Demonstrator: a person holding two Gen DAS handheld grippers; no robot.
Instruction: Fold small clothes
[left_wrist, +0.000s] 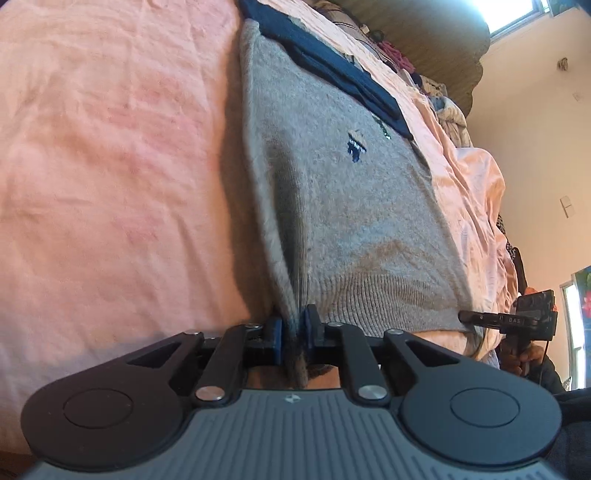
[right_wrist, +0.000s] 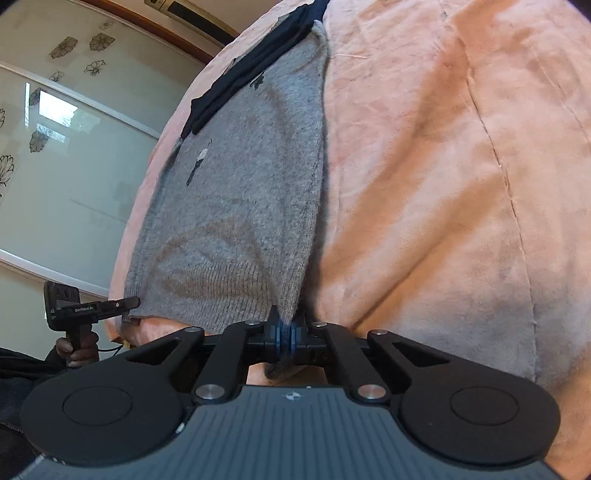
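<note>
Ahead of both tools, spread flat over a rumpled pink fleece bedcover (left_wrist: 110, 166): a grey knitted wool sweater (left_wrist: 332, 206) with a navy collar at its far end, ribbed hem nearest. At the hem's left corner, left gripper (left_wrist: 292, 334) nearly closed, blue pads pinching a gathered ridge of knit. At the right corner, right gripper (right_wrist: 285, 334) likewise clamped on the hem fold. Probably light, soft and floppy, stretchy rather than slippery; best taken by the thicker ribbed hem corners, as here. Both tools pitched downward toward the bed, roughly level with each other, hem stretched between them.
</note>
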